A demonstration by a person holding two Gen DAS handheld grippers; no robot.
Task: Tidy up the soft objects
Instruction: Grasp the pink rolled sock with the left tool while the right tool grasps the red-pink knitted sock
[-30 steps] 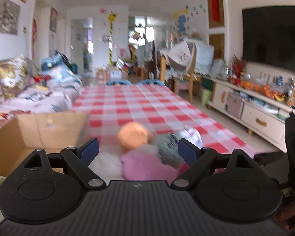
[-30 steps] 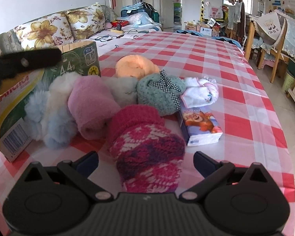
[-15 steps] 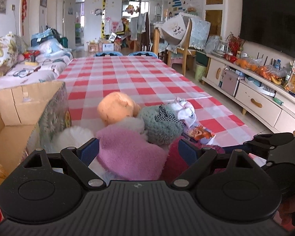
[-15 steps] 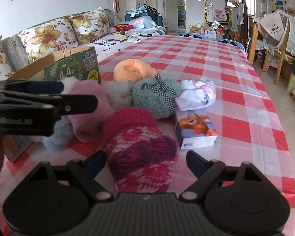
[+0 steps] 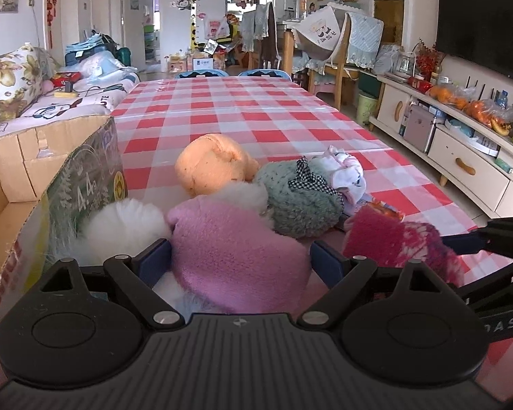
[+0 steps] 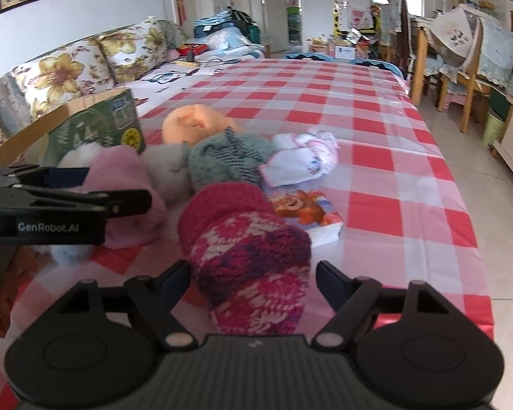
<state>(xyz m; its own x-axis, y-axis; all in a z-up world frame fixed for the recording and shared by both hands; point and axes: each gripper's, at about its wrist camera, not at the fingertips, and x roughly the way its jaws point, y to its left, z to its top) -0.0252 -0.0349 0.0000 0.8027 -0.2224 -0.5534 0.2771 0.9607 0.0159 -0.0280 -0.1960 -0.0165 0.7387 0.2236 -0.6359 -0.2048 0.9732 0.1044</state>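
Observation:
A pile of soft things lies on the checked table: a pink fleece roll (image 5: 236,249), white fluff (image 5: 119,229), an orange plush (image 5: 212,164), a grey-green knit with a checked bow (image 5: 301,201), a white baby garment (image 5: 345,171) and a magenta knit hat (image 6: 249,256). My left gripper (image 5: 239,263) is open with its fingers either side of the pink roll. My right gripper (image 6: 253,280) is open around the magenta hat. The left gripper also shows in the right wrist view (image 6: 85,198).
An open cardboard box (image 5: 27,177) stands at the left of the pile. A tissue pack (image 6: 307,212) lies right of the hat. A sofa (image 6: 68,78) runs along the left, chairs and a TV cabinet (image 5: 461,150) on the right.
My left gripper has dropped and moved forward until its fingers straddle the pink roll. My right gripper has closed in a little on the magenta hat.

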